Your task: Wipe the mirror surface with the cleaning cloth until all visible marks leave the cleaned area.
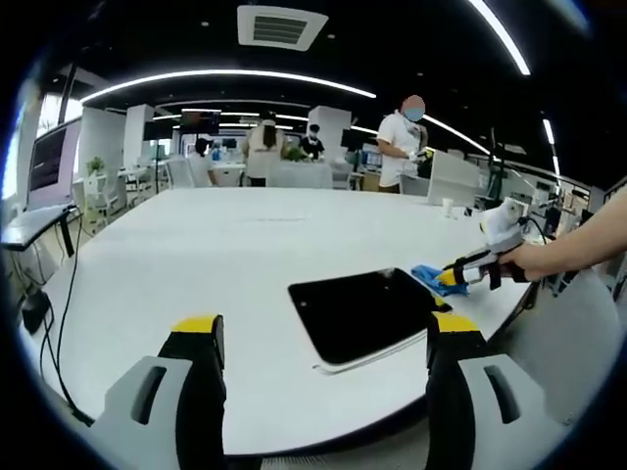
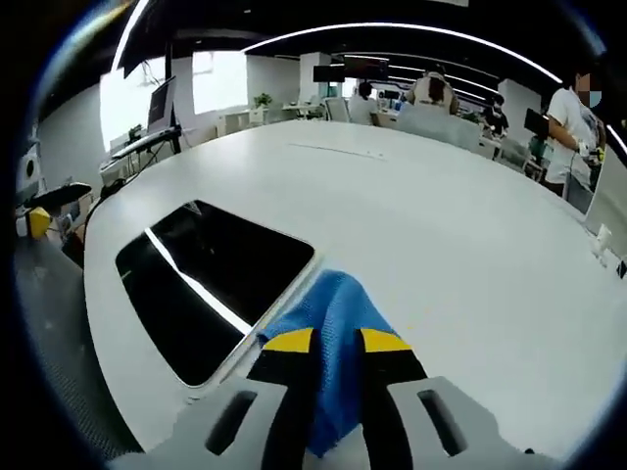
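We see a wide white table (image 1: 196,255) carrying a dark rectangular mirror (image 1: 362,313) lying flat near its edge. Our right gripper (image 2: 338,343) has its jaws closed on the blue cleaning cloth (image 2: 328,313), which is at the mirror's rim. Our left gripper (image 1: 323,338) hangs wide open, holding nothing.

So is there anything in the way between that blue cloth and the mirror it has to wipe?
Nothing visible. The right gripper holds the blue cloth right at the edge of the mirror, and the dark mirror surface lies bare. The left gripper hangs open, clear of the mirror's near side.
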Demonstrator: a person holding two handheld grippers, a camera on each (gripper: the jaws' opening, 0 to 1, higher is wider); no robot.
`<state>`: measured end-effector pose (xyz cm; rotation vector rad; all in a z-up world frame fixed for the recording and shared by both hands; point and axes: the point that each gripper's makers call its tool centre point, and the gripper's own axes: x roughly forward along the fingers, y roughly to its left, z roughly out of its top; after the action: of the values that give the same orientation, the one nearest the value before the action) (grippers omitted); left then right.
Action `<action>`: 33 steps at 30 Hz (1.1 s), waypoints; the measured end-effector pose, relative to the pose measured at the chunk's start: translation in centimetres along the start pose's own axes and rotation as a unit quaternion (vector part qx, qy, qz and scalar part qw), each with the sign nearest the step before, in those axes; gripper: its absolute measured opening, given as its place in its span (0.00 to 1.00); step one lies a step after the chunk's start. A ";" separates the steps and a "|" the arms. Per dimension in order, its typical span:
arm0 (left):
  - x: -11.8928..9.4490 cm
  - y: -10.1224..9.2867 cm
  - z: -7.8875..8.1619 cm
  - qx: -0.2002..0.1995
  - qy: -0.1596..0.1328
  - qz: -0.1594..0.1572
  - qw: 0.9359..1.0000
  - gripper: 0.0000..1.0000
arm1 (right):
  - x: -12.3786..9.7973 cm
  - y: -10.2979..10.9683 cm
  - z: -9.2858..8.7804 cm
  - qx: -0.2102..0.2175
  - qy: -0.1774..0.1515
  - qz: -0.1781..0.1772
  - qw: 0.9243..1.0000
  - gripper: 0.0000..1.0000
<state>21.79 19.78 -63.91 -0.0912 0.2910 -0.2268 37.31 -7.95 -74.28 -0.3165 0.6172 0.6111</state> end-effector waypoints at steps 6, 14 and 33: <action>0.0 0.0 -0.1 0.000 0.001 -0.002 1.000 0.83 | 0.3 0.4 0.4 -0.006 -0.012 0.001 1.000 0.04; 0.1 -0.1 0.0 0.000 -0.001 -0.004 1.000 0.85 | 0.6 0.4 0.8 0.025 -0.020 -0.011 0.999 0.01; 0.0 -0.2 0.1 0.005 0.000 -0.006 1.000 0.88 | 3.7 2.2 7.1 0.127 -0.060 0.009 0.990 0.00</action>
<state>21.77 19.59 -63.84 -0.0831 0.2892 -0.2392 41.42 -1.45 -71.30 -0.0345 0.5743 0.5563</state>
